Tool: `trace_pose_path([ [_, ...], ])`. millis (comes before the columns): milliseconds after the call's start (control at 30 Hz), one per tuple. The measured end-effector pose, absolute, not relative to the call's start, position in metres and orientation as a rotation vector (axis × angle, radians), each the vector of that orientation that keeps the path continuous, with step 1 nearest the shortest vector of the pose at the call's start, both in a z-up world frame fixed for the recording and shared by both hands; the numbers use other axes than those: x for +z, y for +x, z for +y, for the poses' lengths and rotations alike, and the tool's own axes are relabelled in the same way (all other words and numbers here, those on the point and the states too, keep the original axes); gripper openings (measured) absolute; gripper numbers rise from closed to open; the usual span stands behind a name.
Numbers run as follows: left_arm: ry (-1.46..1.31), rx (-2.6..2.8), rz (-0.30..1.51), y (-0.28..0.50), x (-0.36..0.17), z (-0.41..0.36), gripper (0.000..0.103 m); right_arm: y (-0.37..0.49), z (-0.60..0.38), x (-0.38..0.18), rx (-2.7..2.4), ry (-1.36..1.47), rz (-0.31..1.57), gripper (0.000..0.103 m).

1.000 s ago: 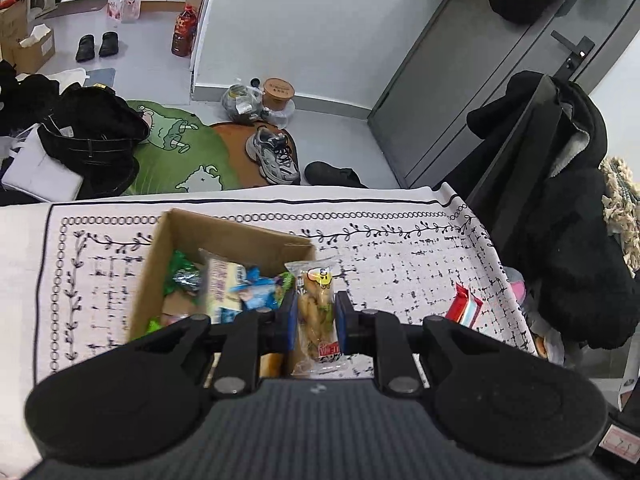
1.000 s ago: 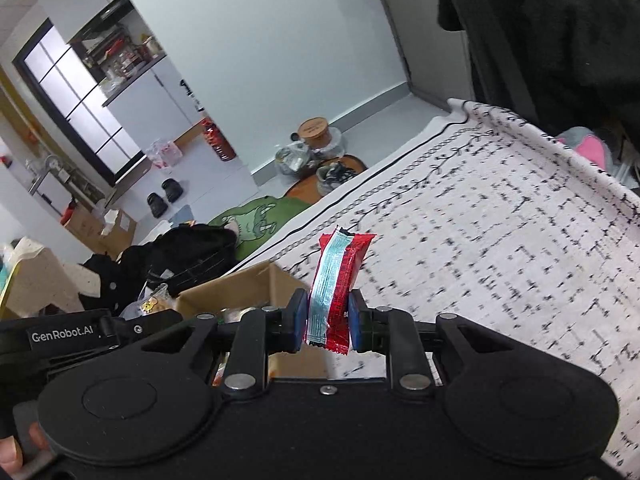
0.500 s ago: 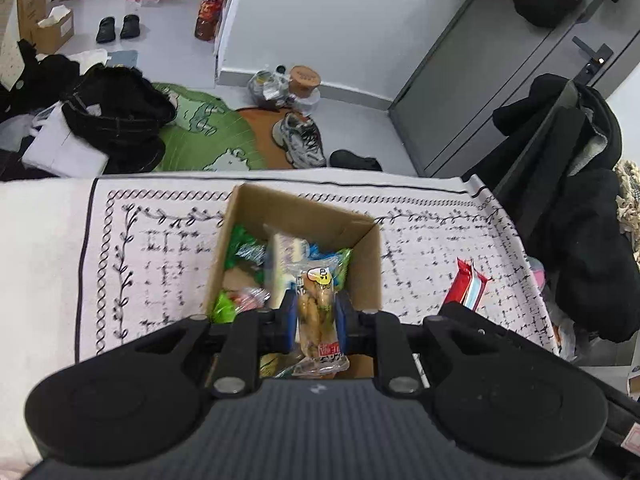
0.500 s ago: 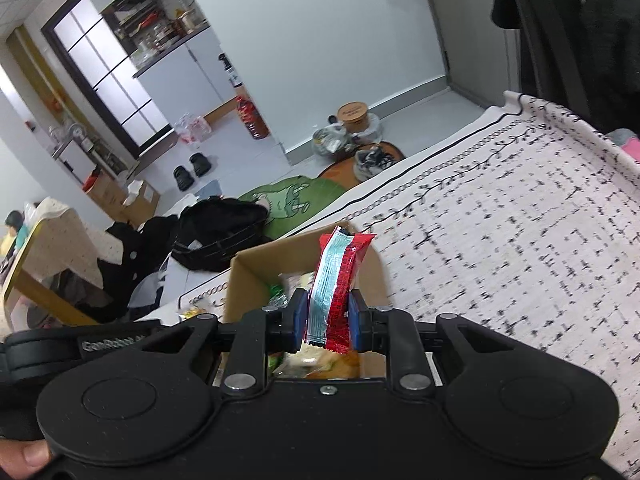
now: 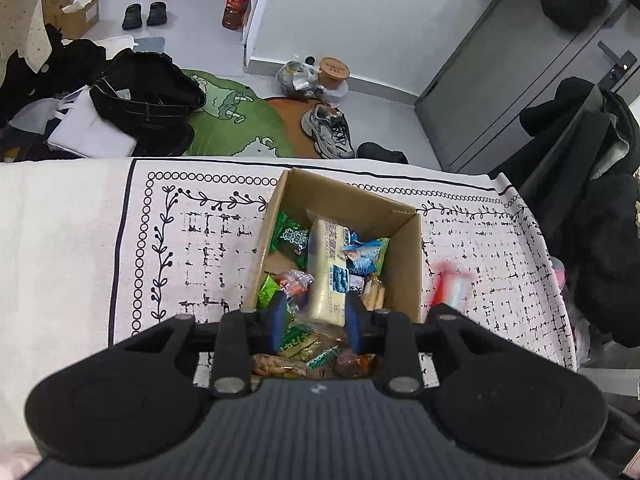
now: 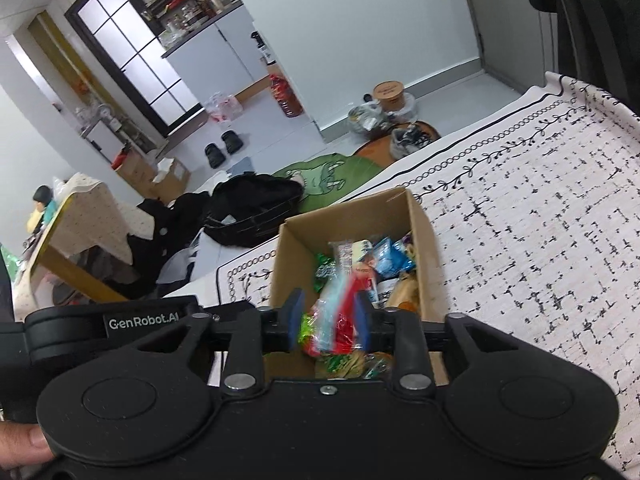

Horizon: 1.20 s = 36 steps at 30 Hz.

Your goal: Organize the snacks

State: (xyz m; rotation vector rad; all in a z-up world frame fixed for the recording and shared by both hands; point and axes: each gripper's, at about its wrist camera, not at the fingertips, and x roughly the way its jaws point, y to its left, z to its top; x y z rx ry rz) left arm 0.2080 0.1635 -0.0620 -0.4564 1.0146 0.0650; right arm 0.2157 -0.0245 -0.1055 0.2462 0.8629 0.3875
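A brown cardboard box [image 5: 404, 248] [image 6: 296, 256] full of snack packets stands on the patterned cloth. My left gripper [image 5: 315, 322] is open above the box's near end, with nothing between its fingers; the bread packet [image 5: 374, 294] lies in the box. My right gripper [image 6: 330, 322] is open over the box; the red and light-blue snack packet [image 6: 340, 304] is blurred between its spread fingers, slipping down. The same packet shows blurred in the left wrist view [image 5: 450, 284], by the box's right wall.
The white cloth with black pattern [image 5: 192, 248] covers the table around the box. Beyond the far edge are a floor with shoes [image 5: 330, 132], a green mat [image 5: 232, 120] and black bags [image 5: 148, 92]. Dark coats [image 5: 592, 184] hang at the right.
Both grippers moved over the box and opened. The left let the bread packet drop into the box. The right let go of the red and blue packet, which is falling.
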Motion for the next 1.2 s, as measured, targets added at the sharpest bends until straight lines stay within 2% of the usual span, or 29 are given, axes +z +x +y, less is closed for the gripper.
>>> trace_pose_path([
  [267,-0.421,0.069,1.0,0.202,-0.056,0.153,0.063,0.211,-0.044,-0.102,0.32,0.255,0.865,0.043],
  [367,-0.418,0.079,0.996,0.201,-0.054,0.149,0.07,0.208,-0.056,-0.101,0.296,0.254,0.857,0.046],
  [600,-0.399,0.067,0.996,0.198,-0.049,0.133,0.071,0.2,-0.088,-0.099,0.237,0.263,0.838,0.049],
  [833,-0.366,0.039,0.99,0.19,-0.039,0.111,0.078,0.186,-0.115,-0.092,0.197,0.274,0.808,0.056],
  [1133,-0.333,0.03,0.967,0.173,-0.028,0.089,0.08,0.165,-0.144,-0.077,0.179,0.282,0.755,0.072],
  [1200,-0.321,0.029,0.959,0.169,-0.025,0.085,0.083,0.159,-0.149,-0.073,0.179,0.278,0.741,0.078],
])
